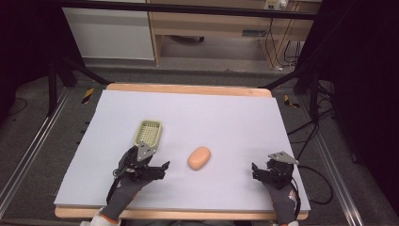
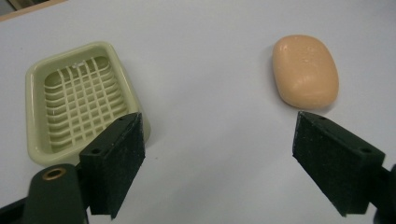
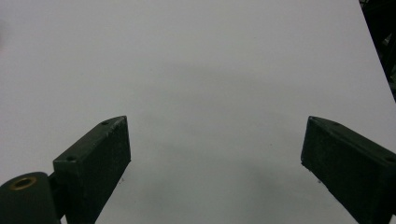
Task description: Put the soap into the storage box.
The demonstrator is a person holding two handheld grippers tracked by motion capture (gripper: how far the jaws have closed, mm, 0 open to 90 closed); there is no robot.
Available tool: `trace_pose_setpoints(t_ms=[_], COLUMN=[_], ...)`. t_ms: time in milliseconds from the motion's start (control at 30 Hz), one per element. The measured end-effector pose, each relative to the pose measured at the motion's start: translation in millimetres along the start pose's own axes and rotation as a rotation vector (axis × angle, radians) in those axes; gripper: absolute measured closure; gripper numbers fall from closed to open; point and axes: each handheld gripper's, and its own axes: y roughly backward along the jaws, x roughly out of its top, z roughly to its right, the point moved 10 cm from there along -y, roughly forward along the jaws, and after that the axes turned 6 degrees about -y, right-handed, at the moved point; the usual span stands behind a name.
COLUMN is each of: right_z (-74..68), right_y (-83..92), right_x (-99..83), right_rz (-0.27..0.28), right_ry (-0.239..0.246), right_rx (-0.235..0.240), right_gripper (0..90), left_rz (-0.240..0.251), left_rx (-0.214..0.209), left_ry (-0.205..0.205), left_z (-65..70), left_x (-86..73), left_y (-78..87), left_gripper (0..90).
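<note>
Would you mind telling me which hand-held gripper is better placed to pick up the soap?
The left hand-held gripper: probably, since its jaws are open with the soap just ahead, beside the soap dish. The right hand-held gripper faces bare table.

- One bar of soap (image 1: 199, 158), peach-coloured, lying on the table in front of me
- One soap dish (image 1: 148, 133), pale green with a slotted grid floor
- Two grippers in my hands: my left gripper (image 1: 155, 165) and my right gripper (image 1: 258, 170)
- Two black jaws on each, so four jaws in all
- Two grey gloves, one on each of my hands
- One white sheet (image 1: 226, 117) covering the one wooden table (image 1: 188, 89)
</note>
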Motion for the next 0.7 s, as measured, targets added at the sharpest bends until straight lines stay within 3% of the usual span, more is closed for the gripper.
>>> trace_pose_setpoints(t_ms=[700], right_z=[0.4], right_y=[-0.1], right_x=[0.3], right_rz=[0.002], right_ry=[0.004], right_rx=[0.000], right_gripper=[8.4], left_rz=[0.004], left_rx=[-0.029], left_ry=[-0.025], left_z=[17.1], left_x=[28.1], left_y=[-11.7], left_gripper=[15.3])
